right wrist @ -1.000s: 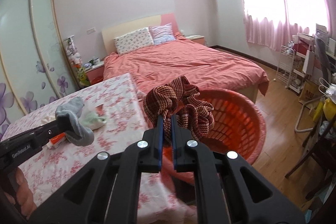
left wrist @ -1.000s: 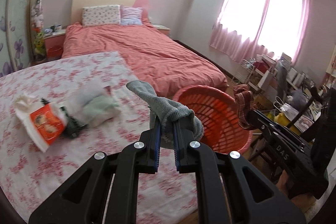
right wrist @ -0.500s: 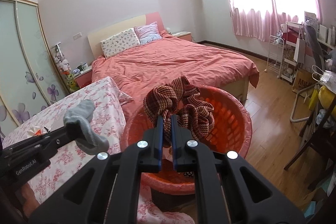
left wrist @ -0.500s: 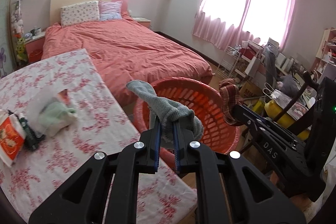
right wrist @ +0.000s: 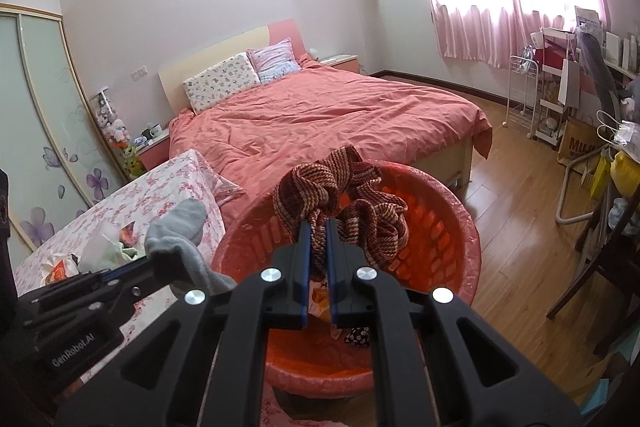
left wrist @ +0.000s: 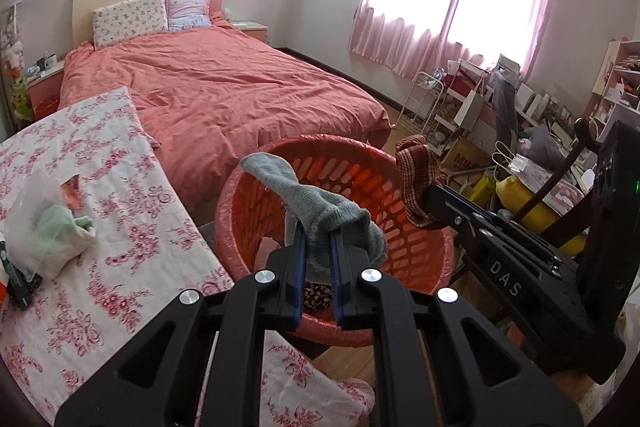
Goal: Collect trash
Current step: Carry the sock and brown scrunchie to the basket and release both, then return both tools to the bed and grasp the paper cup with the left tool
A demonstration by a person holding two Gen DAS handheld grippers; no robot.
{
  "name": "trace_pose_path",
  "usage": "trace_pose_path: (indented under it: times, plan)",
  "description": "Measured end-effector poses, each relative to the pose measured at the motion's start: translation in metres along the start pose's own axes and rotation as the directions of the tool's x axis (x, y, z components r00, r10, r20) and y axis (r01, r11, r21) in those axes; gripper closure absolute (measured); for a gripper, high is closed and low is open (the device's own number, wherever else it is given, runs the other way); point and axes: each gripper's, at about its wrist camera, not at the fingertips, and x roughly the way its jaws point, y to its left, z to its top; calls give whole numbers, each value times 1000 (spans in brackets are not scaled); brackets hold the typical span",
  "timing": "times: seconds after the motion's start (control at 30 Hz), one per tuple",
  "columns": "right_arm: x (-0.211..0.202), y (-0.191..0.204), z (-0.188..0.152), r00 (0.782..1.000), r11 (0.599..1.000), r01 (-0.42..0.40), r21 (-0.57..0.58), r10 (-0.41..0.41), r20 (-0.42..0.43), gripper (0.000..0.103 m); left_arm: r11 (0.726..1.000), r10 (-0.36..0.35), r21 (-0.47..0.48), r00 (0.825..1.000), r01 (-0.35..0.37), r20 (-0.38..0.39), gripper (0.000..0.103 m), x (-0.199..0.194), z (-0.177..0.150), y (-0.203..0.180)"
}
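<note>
**Item 1. Left gripper**. Clenched on a grey sock, pinched mid-length between the blue pads; the toe end juts up and away from the claw, the cuff end flops to its right.

**Item 2. Right gripper**. Clamped on a bunched maroon-and-tan striped cloth, which bulges above and to both sides of the tips.

**Item 3. Red basket**. Slotted plastic, round, standing on the wood floor directly below and just ahead of both claws. A few small scraps lie on its bottom, one dark and patterned.

**Step in hand, judged:** dropping both pieces into the basket. To do it well, bring each claw's tips fully inside the rim line before letting go, lower rather than toss, and open wide, since knitted fabric may cling to the pads. The sock's long end could drape over the near rim; release it with the dangling part already inside.

**Item 4. Floral cloth surface**. Left of the claws, touching the basket's side; carries a clear plastic bag with pale green contents, judged still to be collected.

**Item 5. Bed**. Coral cover, beyond the basket, two pillows at the far end.
</note>
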Motion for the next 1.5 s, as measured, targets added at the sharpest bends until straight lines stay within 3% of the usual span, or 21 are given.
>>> trace_pose_path:
  times: [0.17,0.37,0.47,0.73,0.87,1.0,1.27,1.5]
  plan:
    - [6,-2,-2,1000,1000,2,9,-2,-6,95,1000,-5,2,1000,5,-23,93,12,-1,-5]
    - [12,-7,0,1000,999,-11,32,11,-4,87,1000,-3,-20,999,1,-52,92,23,-2,-3]
    - [12,-10,1,1000,999,-4,39,4,-1,82,1000,3,-28,998,-5,-69,81,27,-3,-1]
    - [-2,-10,-2,998,998,61,0,-61,35,43,995,94,-40,994,-96,-59,58,12,-11,15]
    - [-6,0,-3,997,998,61,-27,-60,43,38,985,170,-31,985,-171,-31,45,-9,-17,29]
    - [-8,19,-5,999,998,42,-47,-40,35,35,963,267,-39,964,-267,-2,42,-36,-24,49]
    - [-8,69,-16,1000,992,-18,-122,18,-3,31,916,388,-120,921,-383,25,40,-84,-40,95]
    - [-6,123,-34,995,975,-92,-204,85,-44,31,855,494,-206,869,-476,40,40,-130,-61,136]
